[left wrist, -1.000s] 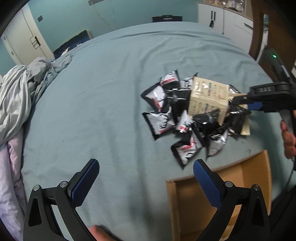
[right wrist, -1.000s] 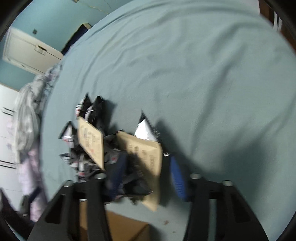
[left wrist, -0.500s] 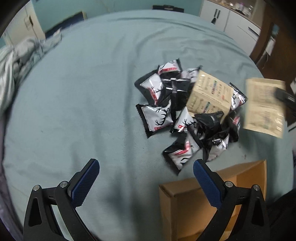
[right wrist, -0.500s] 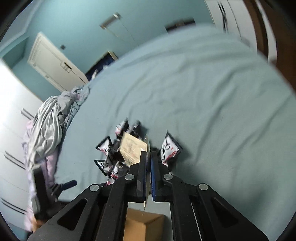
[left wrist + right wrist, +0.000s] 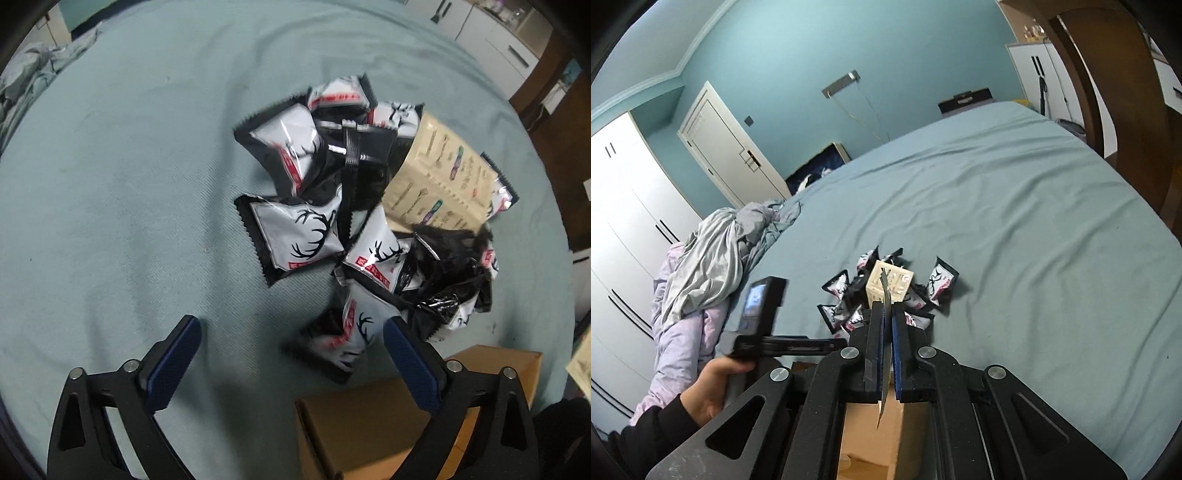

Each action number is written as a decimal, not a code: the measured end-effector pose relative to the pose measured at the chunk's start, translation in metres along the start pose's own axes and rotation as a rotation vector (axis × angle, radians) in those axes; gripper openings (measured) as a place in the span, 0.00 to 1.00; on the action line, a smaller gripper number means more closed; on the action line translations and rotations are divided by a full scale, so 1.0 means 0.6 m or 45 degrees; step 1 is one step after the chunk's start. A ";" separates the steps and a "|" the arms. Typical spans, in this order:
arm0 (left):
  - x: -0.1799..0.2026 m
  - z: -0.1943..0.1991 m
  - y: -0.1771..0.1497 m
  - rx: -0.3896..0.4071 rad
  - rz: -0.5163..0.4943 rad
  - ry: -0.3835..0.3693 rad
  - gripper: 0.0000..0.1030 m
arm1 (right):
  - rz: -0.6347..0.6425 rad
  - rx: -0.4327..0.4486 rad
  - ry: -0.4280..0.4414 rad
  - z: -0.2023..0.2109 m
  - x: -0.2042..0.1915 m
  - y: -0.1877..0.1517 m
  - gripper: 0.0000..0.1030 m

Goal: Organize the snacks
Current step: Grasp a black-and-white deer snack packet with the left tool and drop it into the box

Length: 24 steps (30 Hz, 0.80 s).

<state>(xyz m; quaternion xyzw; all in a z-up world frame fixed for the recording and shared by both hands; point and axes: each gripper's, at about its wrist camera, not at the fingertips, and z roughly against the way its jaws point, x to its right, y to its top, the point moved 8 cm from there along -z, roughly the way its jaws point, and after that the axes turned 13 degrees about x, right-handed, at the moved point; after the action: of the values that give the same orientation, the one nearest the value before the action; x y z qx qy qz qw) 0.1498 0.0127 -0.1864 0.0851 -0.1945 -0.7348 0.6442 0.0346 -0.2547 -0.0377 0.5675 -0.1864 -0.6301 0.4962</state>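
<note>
A pile of black-and-white antler snack packets (image 5: 306,236) lies on the teal bed sheet (image 5: 129,184), with a beige packet (image 5: 436,184) leaning on it. My left gripper (image 5: 291,350) points down over the pile's near edge. Its jaws are closing, wide apart, and one antler packet (image 5: 351,328) lies between them beside the right pad (image 5: 410,362), not pressed. My right gripper (image 5: 886,310) is shut on a second thin beige packet (image 5: 884,288), seen edge-on, held above the open cardboard box (image 5: 871,435). That packet's corner (image 5: 580,365) shows at the left wrist view's right edge.
The cardboard box (image 5: 369,424) sits on the bed right in front of the pile. Crumpled grey and lilac bedding (image 5: 713,251) is heaped at the bed's left side. A hand (image 5: 713,384) holds the left gripper's body (image 5: 757,317). Dark wooden furniture (image 5: 1126,110) stands to the right.
The right gripper shut on a beige packet, lifted it off the pile and carried it back over the box. The left gripper sank closer to the pile, tilting further down.
</note>
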 end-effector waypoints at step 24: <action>0.045 0.222 0.005 0.466 -0.107 0.007 0.40 | 0.103 -0.011 0.055 -0.012 -0.046 0.005 0.02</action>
<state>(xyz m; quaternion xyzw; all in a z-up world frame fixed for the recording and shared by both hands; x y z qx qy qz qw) 0.0980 0.0096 -0.0606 0.2110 -0.3196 -0.7132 0.5871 0.0387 -0.2309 -0.0227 0.5711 -0.1956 -0.5979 0.5274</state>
